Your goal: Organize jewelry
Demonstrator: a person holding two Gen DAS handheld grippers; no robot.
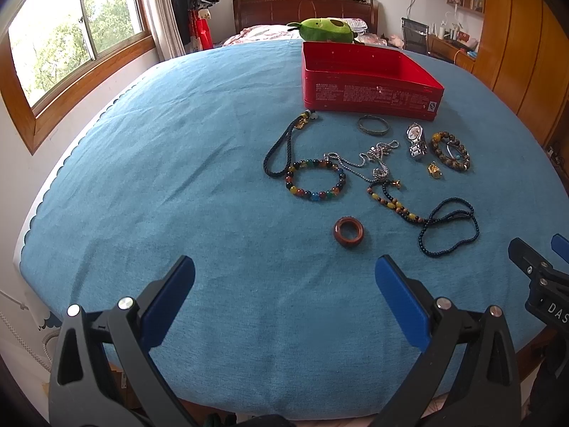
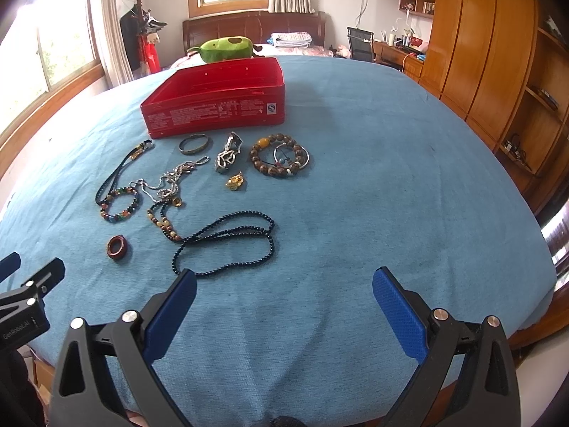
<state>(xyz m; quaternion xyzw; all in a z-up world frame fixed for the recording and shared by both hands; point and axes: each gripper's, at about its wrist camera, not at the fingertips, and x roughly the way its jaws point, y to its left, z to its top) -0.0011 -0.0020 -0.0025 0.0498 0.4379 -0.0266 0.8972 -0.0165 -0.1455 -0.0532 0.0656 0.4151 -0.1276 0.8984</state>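
Assorted jewelry (image 1: 370, 174) beside red box (image 1: 370, 82)

An open red tin (image 1: 370, 96) sits toward the desk's far edge, empty. Bead bracelets (image 1: 315, 180), chains (image 1: 373, 158), a watch (image 1: 416, 140) and a brown ring (image 1: 349, 232) lie scattered just before it.

Left tongs (image 1: 284, 284) spread wide over blue cloth (image 1: 177, 178); brown ring (image 1: 349, 232) ahead; red tin (image 1: 370, 82) beyond.
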